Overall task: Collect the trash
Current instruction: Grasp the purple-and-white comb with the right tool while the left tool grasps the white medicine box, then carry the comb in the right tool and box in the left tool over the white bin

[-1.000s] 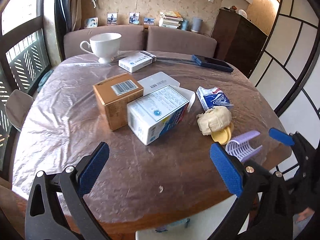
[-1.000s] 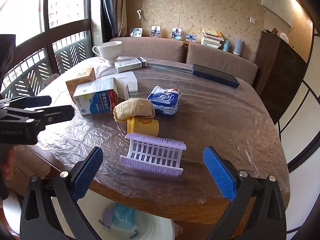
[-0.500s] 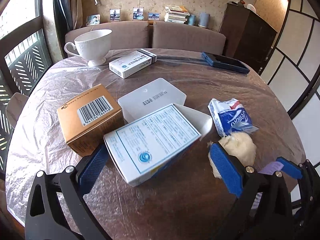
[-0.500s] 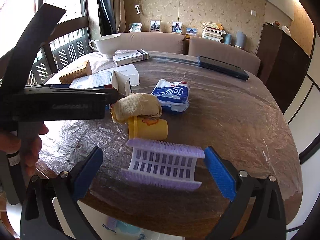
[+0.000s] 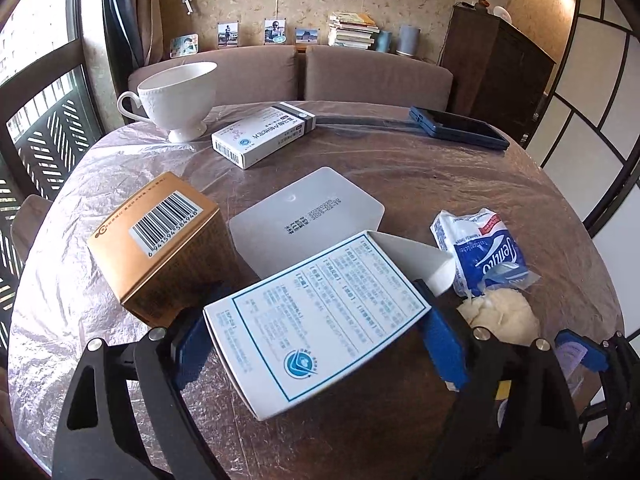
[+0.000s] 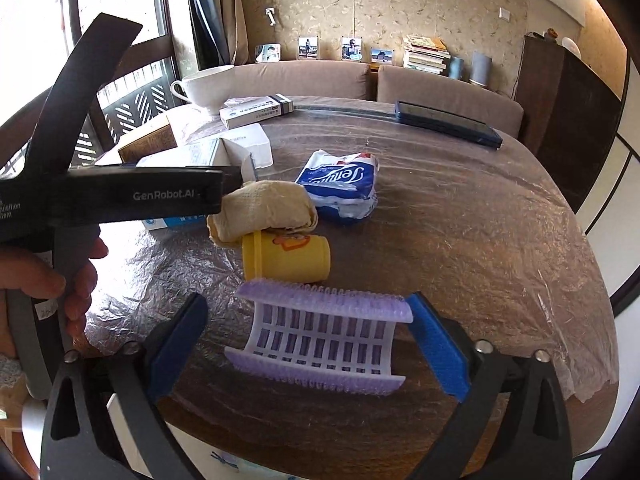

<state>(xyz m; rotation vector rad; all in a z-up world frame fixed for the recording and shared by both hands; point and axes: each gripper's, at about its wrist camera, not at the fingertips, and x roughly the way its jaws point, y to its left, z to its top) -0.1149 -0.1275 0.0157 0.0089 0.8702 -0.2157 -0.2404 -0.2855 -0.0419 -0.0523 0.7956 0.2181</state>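
Note:
A white and blue carton (image 5: 320, 320) lies on the plastic-covered table (image 5: 440, 184) between the pads of my left gripper (image 5: 314, 344). Its jaws are closing, and both pads sit against the carton's sides. In the right wrist view a purple and white brush (image 6: 320, 340) lies near the table's front edge, inside my right gripper (image 6: 308, 348). Those jaws are closing too: the right pad is at the brush's end, while the left pad stands apart from it. A hand holds the left gripper's black body (image 6: 140, 196) at the left.
Beyond the brush lie a yellow cup (image 6: 288, 256) on its side, a crumpled beige wad (image 6: 264, 208) and a blue tissue pack (image 6: 340, 184). A gold box (image 5: 160, 240), flat white lid (image 5: 308, 212), medicine box (image 5: 260, 136), teacup (image 5: 180, 92) and dark phone (image 5: 460, 128) stand farther back.
My left gripper moved forward across the table until the carton lay between its pads, then narrowed onto it. My right gripper sank slightly around the brush and its jaws narrowed.

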